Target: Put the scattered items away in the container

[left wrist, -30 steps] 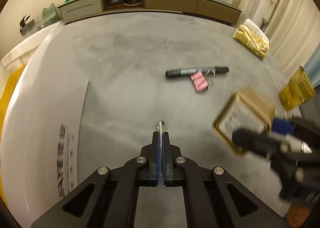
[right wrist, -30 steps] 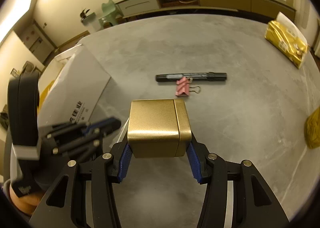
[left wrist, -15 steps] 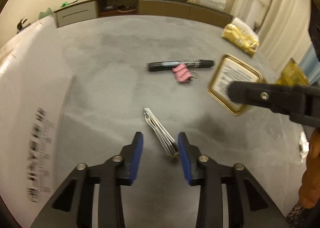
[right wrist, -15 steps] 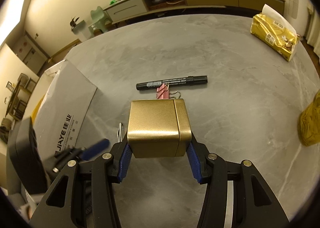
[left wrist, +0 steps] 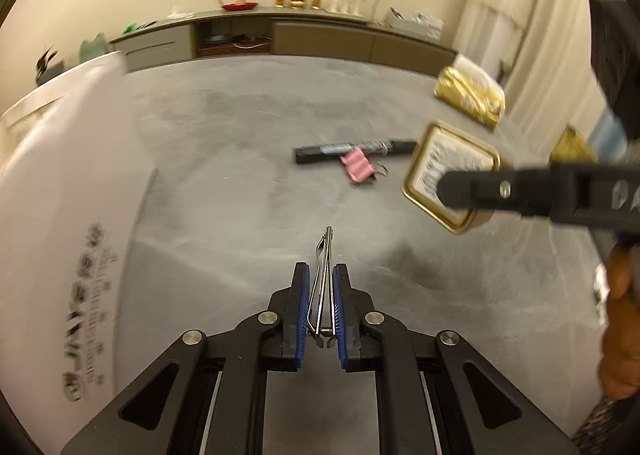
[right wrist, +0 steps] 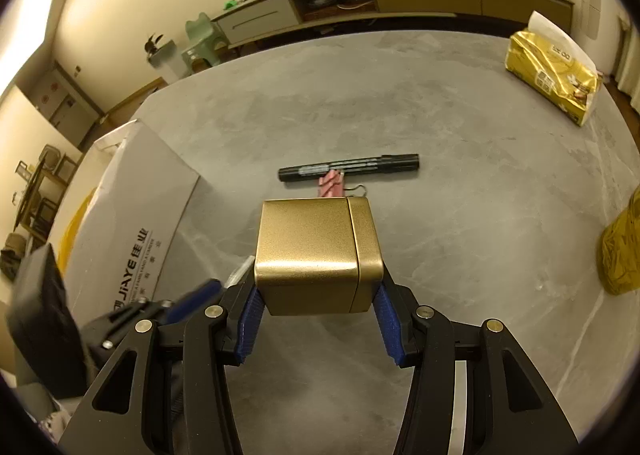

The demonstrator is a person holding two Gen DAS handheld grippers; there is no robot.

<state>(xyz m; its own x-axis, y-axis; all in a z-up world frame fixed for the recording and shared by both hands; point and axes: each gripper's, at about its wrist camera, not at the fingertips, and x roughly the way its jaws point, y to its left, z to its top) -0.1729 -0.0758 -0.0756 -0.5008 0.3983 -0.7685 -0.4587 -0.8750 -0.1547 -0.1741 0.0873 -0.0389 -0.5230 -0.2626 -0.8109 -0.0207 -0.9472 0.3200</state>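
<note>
Up close, the left gripper (left wrist: 322, 295) pinches a metal clip (left wrist: 325, 275) above the grey table (left wrist: 224, 183). Meanwhile the right gripper (right wrist: 316, 295) clamps a gold tin (right wrist: 314, 255); a marker (right wrist: 348, 168) and pink clip (right wrist: 332, 185) lie touching mid-table.

marker (right wrist: 348, 168) ahead, cardboard box (right wrist: 132, 211) left

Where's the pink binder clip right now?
On the grey table, touching the black marker's near side, just beyond the gold tin; pink binder clip.

Both wrist views look forward, low over the table (left wrist: 240, 143), sharing the marker (right wrist: 348, 168).
</note>
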